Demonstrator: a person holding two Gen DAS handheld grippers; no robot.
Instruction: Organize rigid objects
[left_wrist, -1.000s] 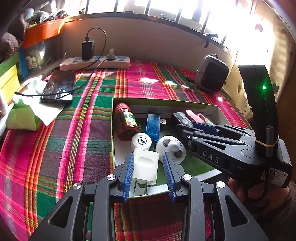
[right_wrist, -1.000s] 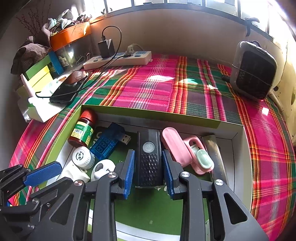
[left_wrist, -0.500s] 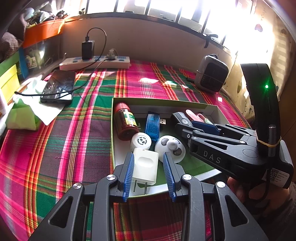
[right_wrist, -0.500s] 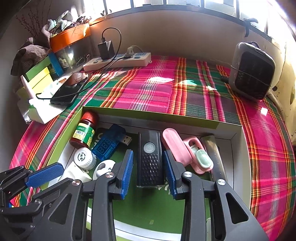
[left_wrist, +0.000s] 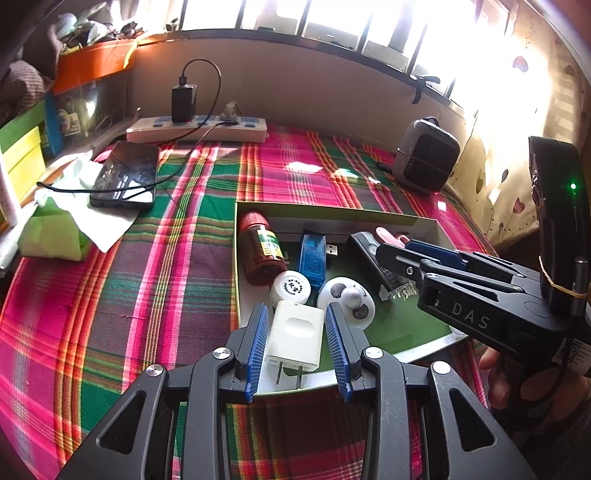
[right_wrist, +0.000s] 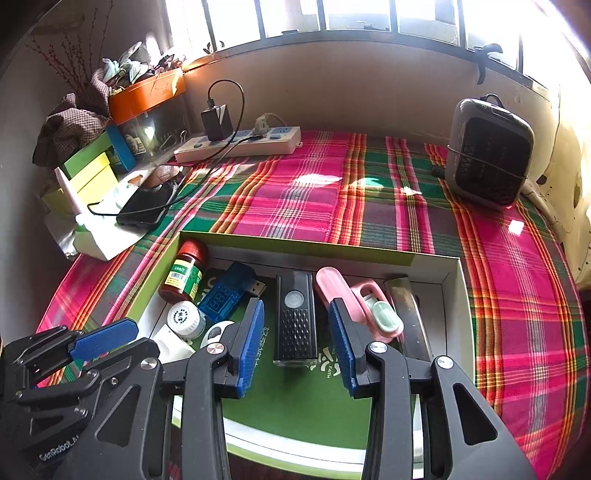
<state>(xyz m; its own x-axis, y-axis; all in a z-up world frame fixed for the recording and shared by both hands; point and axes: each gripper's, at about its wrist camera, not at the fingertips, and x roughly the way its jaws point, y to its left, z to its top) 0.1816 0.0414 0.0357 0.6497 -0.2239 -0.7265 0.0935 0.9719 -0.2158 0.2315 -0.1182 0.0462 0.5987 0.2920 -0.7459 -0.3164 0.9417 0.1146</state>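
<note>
Right wrist, pink clip beside tongs

Left gripper fingers spread around white plug adapter, green-rimmed box, plaid cloth

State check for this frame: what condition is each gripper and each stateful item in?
left gripper: jaws open, either side of the white plug adapter
right gripper: jaws open, astride the black bike light
brown pill bottle: capped, lying on its side
box: open-topped
phone: screen dark, cable attached
black charger: plugged into the power strip
</note>
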